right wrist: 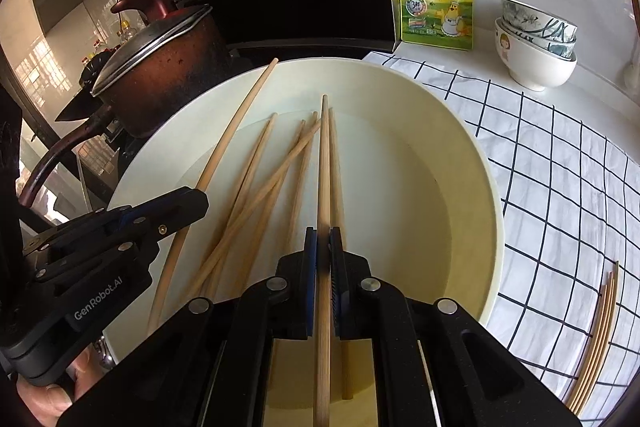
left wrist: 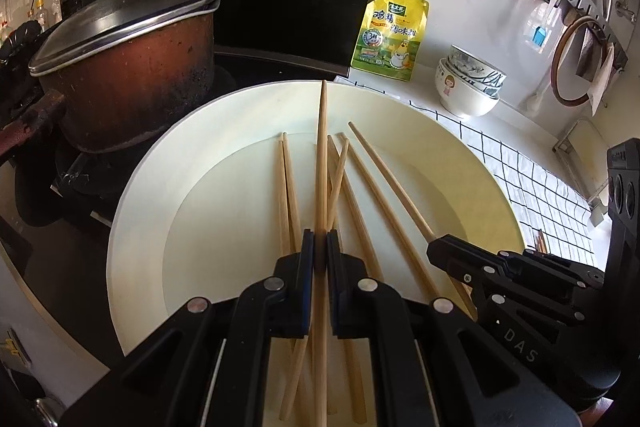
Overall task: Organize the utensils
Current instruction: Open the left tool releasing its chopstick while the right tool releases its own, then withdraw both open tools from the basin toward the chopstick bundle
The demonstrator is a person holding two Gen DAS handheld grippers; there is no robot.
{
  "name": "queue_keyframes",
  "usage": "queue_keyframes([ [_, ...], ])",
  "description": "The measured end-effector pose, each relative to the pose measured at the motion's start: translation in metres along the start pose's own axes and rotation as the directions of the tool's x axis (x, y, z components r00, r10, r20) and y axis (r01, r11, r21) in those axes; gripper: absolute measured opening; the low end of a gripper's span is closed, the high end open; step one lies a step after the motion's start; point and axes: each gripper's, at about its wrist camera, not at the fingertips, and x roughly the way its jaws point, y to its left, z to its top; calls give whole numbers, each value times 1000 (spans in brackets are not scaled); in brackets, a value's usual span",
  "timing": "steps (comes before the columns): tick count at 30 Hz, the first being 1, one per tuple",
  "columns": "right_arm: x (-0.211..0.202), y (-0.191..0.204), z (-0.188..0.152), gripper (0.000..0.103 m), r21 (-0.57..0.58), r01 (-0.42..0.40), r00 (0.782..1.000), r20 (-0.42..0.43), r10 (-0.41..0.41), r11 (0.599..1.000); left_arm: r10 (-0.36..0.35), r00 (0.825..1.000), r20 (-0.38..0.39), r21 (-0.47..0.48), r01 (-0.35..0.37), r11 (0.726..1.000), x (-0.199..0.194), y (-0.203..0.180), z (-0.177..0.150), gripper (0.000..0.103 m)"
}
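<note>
Left claw [left wrist: 320, 251] is clenched on one chopstick [left wrist: 321, 155], which runs forward over the cream bowl [left wrist: 140, 227] with its tip above the bowl's far rim. Right claw [right wrist: 323, 247], just beside it over the same bowl, grips a second chopstick [right wrist: 324, 163] that points toward the bowl's far side. More loose chopsticks [right wrist: 256, 187] lie crossed on the bowl's floor between and beneath the two claws. Under the bowl's right side, a white checked cloth [right wrist: 560, 167] covers the bench, and a small bundle of chopsticks [right wrist: 596, 339] rests on it, well apart from the bowl. Behind the bowl stand a yellow seasoning pouch [right wrist: 438, 3] and stacked small bowls [right wrist: 536, 43]. Left of the bowl, a lidded brown pot [left wrist: 132, 75] sits on the stove.
</note>
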Motion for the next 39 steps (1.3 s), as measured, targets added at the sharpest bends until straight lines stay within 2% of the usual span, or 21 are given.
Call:
queue_keyframes([
  [3, 0, 1, -1, 6, -5, -2, 1000, -2, 2, 1000, 7, 1000, -8, -10, -7, 1000, 3, 3, -2, 9],
  [7, -7, -1, -3, 7, 6, -1, 1000, 26, 0, 1000, 32, 999, 11, -24, -32, 999, -3, 9, -5, 42],
  [8, -9, -2, -4, 7, 10, -2, 1000, 30, 2, 1000, 37, 999, 19, -30, -36, 999, -5, 10, -6, 45],
  [21, -44, -13, -24, 9, 51, -10, 995, 95, 5, 999, 40, 998, 42, -24, -39, 999, -27, 2, -18, 45],
  [39, -96, -49, -62, 17, 127, 54, 986, 153, -73, 990, -32, 998, 52, 65, 28, 998, -45, -53, -36, 49],
])
